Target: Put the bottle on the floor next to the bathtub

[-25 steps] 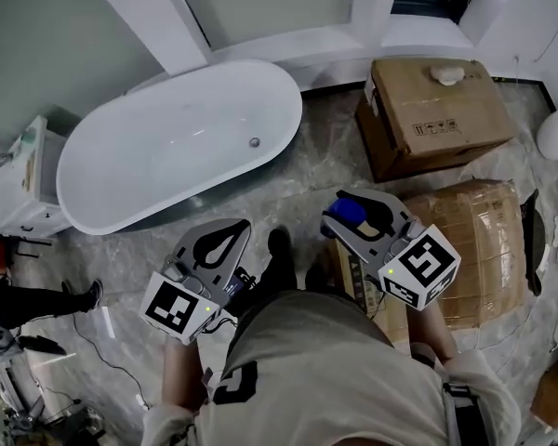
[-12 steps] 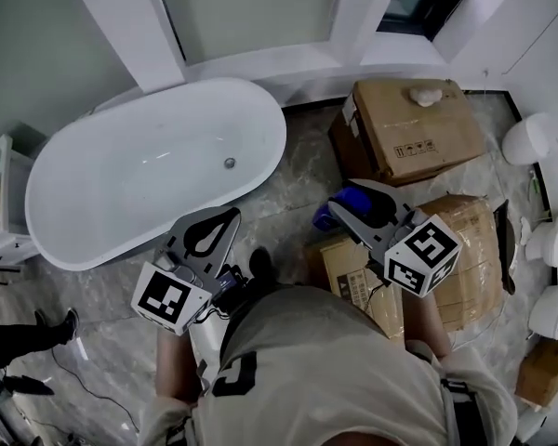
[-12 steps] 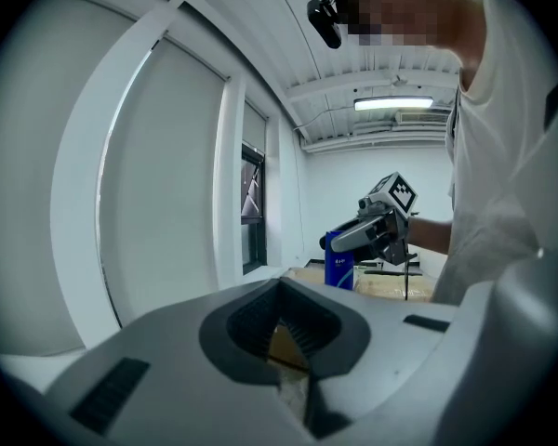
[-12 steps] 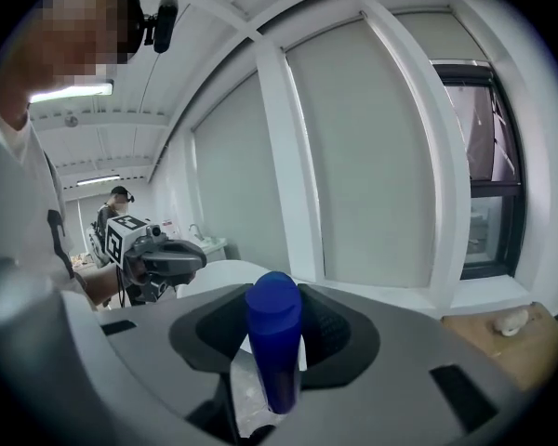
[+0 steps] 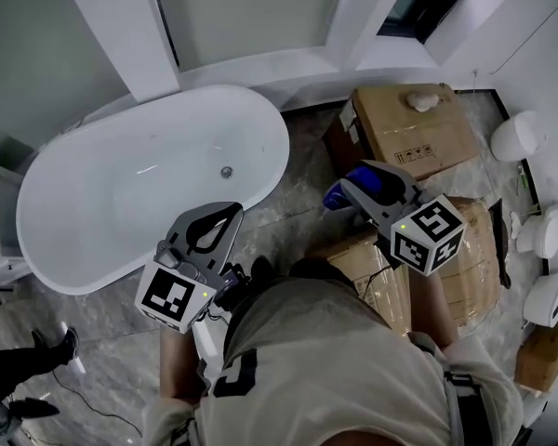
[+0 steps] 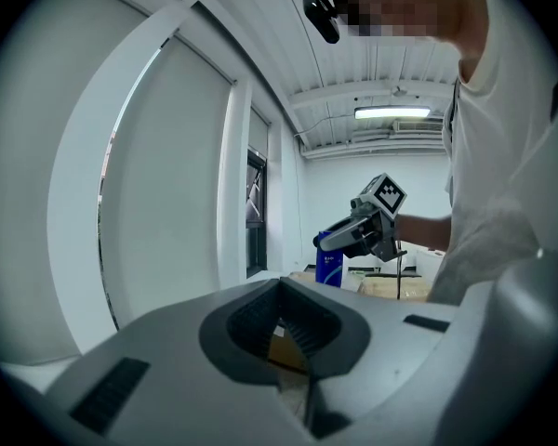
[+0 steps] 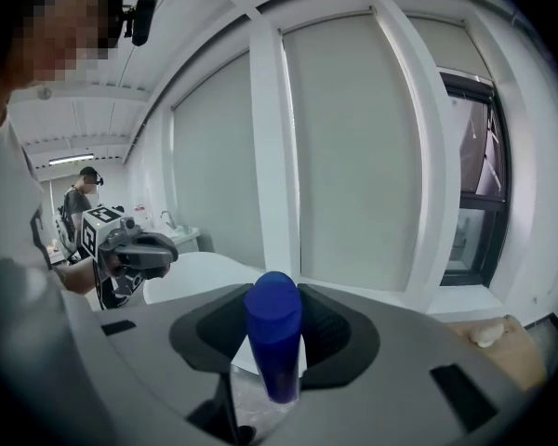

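Note:
The blue bottle (image 5: 356, 184) with its rounded blue cap (image 7: 272, 309) stands upright between the jaws of my right gripper (image 5: 353, 193), which is shut on it. It hangs above the marble floor (image 5: 302, 189) between the white bathtub (image 5: 277, 147) and the cardboard boxes. From the left gripper view the same bottle (image 6: 330, 266) shows held well above the boxes. My left gripper (image 5: 225, 219) is shut and holds nothing, close to my body near the tub's near end. The tub's rim (image 7: 200, 269) shows beyond the bottle in the right gripper view.
An open cardboard box (image 5: 414, 128) stands right of the tub, with a film-wrapped box (image 5: 465, 268) nearer me. White ceramic fixtures (image 5: 513, 137) line the right wall. Another person's leg and shoe (image 5: 37, 353) are at the lower left, and a cable lies there.
My right gripper has carried the bottle a little farther out and to the right, over the gap between tub and boxes. The left gripper has stayed about where it was.

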`<control>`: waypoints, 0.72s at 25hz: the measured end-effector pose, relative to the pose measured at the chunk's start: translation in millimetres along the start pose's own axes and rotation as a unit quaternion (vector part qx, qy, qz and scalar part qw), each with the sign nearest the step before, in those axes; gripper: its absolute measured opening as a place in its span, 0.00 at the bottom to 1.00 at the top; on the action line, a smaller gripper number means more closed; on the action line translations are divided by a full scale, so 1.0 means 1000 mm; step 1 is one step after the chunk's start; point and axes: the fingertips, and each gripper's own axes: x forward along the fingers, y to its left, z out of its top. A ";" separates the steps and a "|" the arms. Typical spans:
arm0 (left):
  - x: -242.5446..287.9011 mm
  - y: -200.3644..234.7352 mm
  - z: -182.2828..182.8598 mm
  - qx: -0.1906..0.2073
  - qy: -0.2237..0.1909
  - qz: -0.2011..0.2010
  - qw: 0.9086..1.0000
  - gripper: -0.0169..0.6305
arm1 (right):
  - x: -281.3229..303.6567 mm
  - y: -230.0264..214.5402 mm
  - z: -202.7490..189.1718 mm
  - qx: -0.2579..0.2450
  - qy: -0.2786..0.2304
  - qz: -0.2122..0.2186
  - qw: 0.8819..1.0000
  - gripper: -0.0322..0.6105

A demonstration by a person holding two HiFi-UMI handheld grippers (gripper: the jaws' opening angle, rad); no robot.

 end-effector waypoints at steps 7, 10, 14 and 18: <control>0.015 0.015 0.000 0.000 -0.007 -0.019 1.000 0.11 | 0.018 -0.008 0.007 -0.005 0.026 0.008 1.000 0.30; 0.019 0.023 0.003 0.000 -0.007 -0.018 1.000 0.12 | 0.030 -0.020 0.002 -0.003 0.049 0.007 0.999 0.30; 0.031 0.039 0.007 -0.012 -0.001 -0.009 1.000 0.12 | 0.048 -0.044 0.006 0.007 0.057 0.007 0.998 0.30; 0.051 0.051 0.012 -0.016 0.002 -0.003 1.000 0.12 | 0.070 -0.073 0.008 0.034 0.055 0.019 0.998 0.30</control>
